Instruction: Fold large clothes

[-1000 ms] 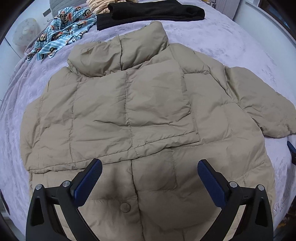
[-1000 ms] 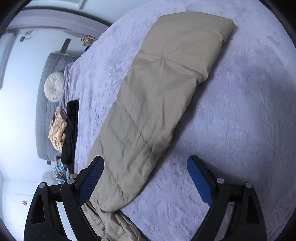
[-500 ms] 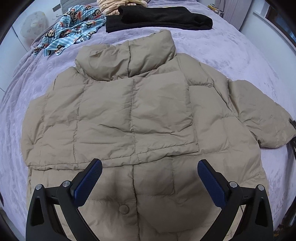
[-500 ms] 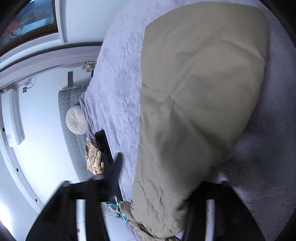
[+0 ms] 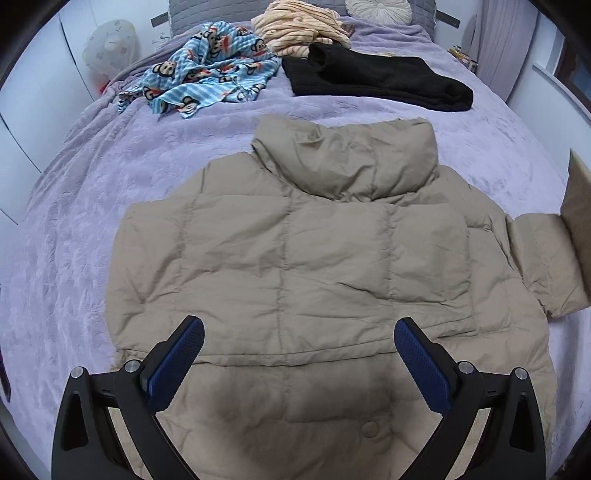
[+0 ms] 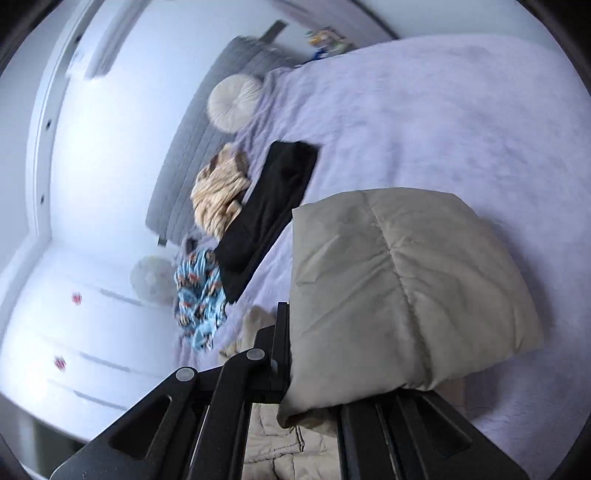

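A beige puffer jacket (image 5: 303,266) lies flat on the purple bedspread (image 5: 92,206), collar toward the headboard. Its left sleeve is folded across the body. My left gripper (image 5: 299,354) is open and empty, hovering over the jacket's lower half. My right gripper (image 6: 314,373) is shut on the jacket's right sleeve (image 6: 402,284) and holds its cuff end lifted off the bed. In the left wrist view the raised sleeve (image 5: 546,266) shows at the right edge.
Near the headboard lie a black garment (image 5: 376,81), a blue monkey-print garment (image 5: 207,77), a striped peach garment (image 5: 299,26) and a round cushion (image 5: 378,9). White cabinets (image 5: 33,92) stand left of the bed. A wall (image 5: 554,92) runs along the right.
My right gripper closed on the right sleeve and lifted it off the bed. My left gripper pulled back and tilted up, so more of the headboard end shows.
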Tool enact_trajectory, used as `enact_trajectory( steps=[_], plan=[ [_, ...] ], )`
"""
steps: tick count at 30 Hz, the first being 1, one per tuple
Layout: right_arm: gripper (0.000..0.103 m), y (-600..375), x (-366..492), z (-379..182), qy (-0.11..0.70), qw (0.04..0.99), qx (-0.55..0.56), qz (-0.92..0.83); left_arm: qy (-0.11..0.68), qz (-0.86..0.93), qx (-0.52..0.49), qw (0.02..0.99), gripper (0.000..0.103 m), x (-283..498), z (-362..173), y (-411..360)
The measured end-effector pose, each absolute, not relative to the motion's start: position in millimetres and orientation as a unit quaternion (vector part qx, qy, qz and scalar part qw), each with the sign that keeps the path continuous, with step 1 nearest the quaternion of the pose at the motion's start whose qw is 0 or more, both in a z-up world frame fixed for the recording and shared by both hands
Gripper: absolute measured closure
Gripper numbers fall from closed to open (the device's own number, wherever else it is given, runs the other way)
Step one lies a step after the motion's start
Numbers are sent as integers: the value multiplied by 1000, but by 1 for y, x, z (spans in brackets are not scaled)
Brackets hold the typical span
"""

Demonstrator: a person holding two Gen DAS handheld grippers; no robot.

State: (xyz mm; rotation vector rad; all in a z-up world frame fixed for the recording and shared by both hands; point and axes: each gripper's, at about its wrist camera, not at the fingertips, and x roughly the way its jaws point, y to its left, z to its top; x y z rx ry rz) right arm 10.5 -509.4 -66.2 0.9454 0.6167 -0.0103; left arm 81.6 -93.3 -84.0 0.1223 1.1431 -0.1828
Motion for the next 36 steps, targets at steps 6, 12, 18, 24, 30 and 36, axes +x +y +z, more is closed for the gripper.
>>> enact_trajectory(
  steps=[6, 12, 18, 24, 30, 36],
  plan=[
    [100, -331, 94, -54, 355, 891, 266, 96, 531, -64, 44, 844, 0, 94, -90, -46],
    [100, -230, 129, -139, 460, 852, 225, 106, 540, -51, 27, 839, 0, 100, -106, -12],
    [97, -232, 119, -202, 512, 819, 252, 63, 545, -63, 14, 836, 0, 107, -117, 2],
    [40, -234, 115, -192, 520, 824, 220, 58, 548, -82, 2, 832, 0, 117, -122, -8],
    [34, -254, 89, -154, 484, 831, 270, 50, 543, -102, -8, 833, 0, 130, -120, -15],
    [39, -319, 84, -163, 448, 799, 399, -39, 545, -97, -36, 832, 0, 141, -120, 4]
  ],
)
